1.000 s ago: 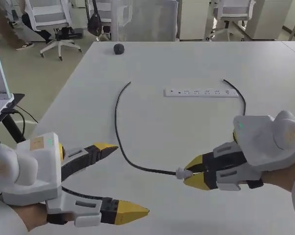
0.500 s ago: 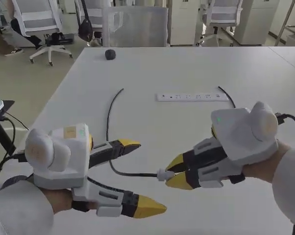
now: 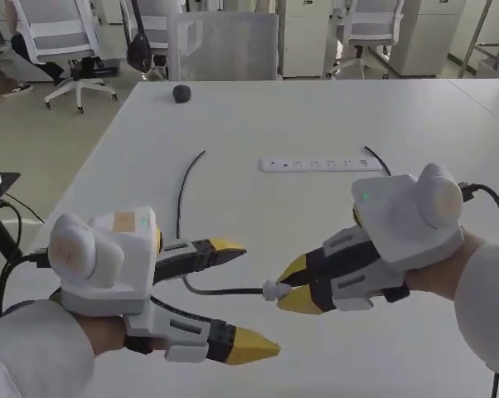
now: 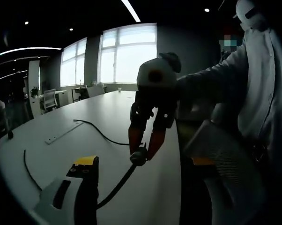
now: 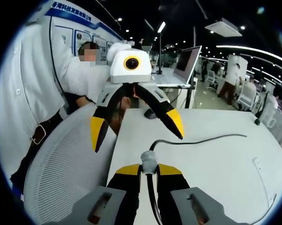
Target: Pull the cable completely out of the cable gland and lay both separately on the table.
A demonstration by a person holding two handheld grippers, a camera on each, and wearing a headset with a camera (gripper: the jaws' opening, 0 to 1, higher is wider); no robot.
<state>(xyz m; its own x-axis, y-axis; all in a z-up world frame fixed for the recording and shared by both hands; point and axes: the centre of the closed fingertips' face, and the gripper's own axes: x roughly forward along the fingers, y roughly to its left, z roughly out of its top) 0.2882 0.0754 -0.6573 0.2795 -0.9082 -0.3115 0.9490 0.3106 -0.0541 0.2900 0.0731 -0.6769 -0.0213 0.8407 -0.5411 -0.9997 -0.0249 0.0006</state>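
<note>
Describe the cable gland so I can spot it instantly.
Over the white table, find the right tongs. The gland is the small pale fitting pinched at their yellow tips, capping the black cable. Its neighbours are black or yellow; it alone is whitish.

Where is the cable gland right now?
Low centre in the head view: the cable gland is pinched by the right tool at its tips, with the black cable running left from it past the open left tool.

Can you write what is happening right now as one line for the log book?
right hand-held gripper: shut on cable gland | left hand-held gripper: open, near cable | cable: not yet out of gland | table: cable's far end lies there
</note>
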